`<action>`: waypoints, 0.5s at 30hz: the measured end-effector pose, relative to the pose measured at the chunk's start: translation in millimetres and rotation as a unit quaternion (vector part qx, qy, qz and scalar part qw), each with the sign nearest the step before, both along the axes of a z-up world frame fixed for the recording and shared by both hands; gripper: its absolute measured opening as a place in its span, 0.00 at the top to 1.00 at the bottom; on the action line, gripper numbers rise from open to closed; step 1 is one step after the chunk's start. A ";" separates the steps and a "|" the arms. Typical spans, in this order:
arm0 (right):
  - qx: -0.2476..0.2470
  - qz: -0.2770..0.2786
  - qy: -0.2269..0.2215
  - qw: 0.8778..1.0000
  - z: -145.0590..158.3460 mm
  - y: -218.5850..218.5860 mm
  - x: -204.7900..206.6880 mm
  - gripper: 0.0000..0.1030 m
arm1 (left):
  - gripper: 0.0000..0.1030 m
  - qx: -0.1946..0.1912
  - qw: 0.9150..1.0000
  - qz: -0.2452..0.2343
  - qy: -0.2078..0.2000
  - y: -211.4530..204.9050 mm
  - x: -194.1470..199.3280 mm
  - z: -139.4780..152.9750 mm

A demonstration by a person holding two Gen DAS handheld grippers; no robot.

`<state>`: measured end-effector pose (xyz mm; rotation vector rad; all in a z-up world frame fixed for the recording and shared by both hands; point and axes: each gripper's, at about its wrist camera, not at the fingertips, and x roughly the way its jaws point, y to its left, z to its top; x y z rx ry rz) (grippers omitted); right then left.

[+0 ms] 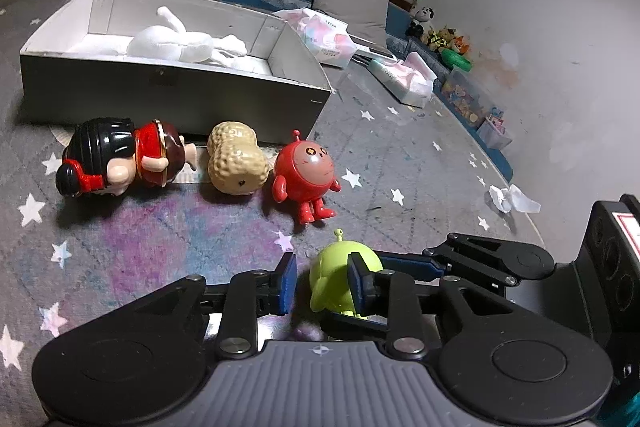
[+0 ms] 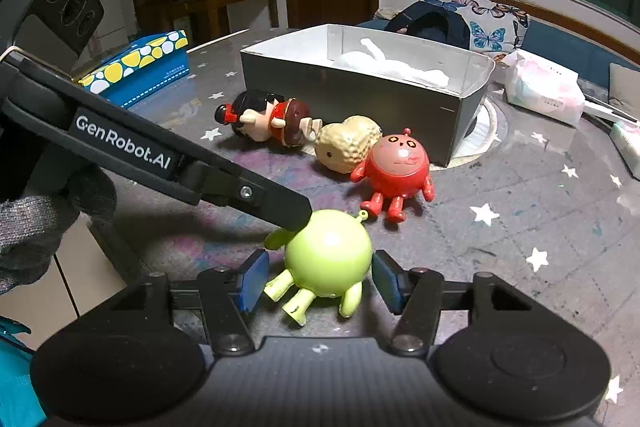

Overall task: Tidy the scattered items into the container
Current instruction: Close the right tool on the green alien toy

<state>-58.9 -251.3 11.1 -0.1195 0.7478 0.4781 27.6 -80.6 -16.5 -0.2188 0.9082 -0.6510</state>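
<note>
Right gripper (image 2: 318, 281) open around the green toy (image 2: 328, 259), pads clear; left gripper (image 1: 322, 281) open, one finger touching; box (image 2: 466, 115) ahead

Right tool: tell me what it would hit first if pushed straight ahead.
The green toy, already between the right tool's fingers. Beyond it, probably the red toy; depth is unclear.

hidden: green toy (image 1: 334, 281) right side behind finger | tissue pack (image 2: 630, 143) cut by right edge
</note>
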 end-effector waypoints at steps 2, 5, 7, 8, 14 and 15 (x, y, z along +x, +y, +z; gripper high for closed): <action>0.002 -0.001 0.001 1.000 -0.2 -1.2 0.6 0.45 | 0.70 -0.006 1.000 0.000 0.005 0.7 1.4 -1.0; 0.004 -0.003 0.003 1.000 -0.7 -1.6 1.9 0.45 | 0.70 -0.014 1.000 -0.002 0.008 0.2 3.0 -2.4; 0.005 -0.001 0.002 1.000 -0.6 -1.5 2.3 0.46 | 0.70 -0.020 1.000 -0.004 0.012 -0.3 3.5 -3.0; 0.005 -0.001 0.001 1.000 -0.4 -1.5 2.3 0.47 | 0.69 -0.023 1.000 -0.007 0.014 -1.1 4.0 -3.6; 0.006 0.003 0.005 1.000 -0.4 -1.6 3.1 0.47 | 0.64 -0.029 0.999 -0.017 0.028 -3.1 6.1 -8.2; 0.008 0.003 0.007 1.000 -0.5 -2.2 3.2 0.47 | 0.64 -0.033 0.999 -0.016 0.033 -1.9 7.4 -9.3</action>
